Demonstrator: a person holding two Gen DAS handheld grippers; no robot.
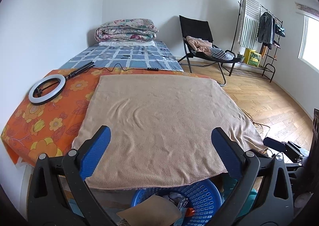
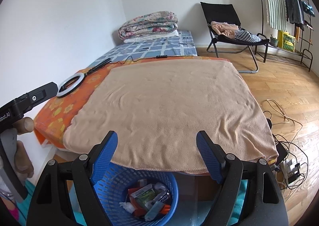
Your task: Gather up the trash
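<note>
Both hand-held grippers, left (image 1: 160, 138) and right (image 2: 156, 142), gape wide, empty. Blue basket (image 2: 119, 182) of trash (image 2: 147, 200) sits below them. "bot.AI" is readable on the left unit.

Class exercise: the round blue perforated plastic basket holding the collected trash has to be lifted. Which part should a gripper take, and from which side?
Grip the round blue perforated plastic basket by its top rim, coming straight down from above. The rim is thin, exposed and faces up, so one finger can probably slip inside and one outside; the wall curves too wide to span.

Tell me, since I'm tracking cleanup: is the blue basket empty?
Not empty: the blue basket holds wrappers and crumpled trash at its bottom.
</note>
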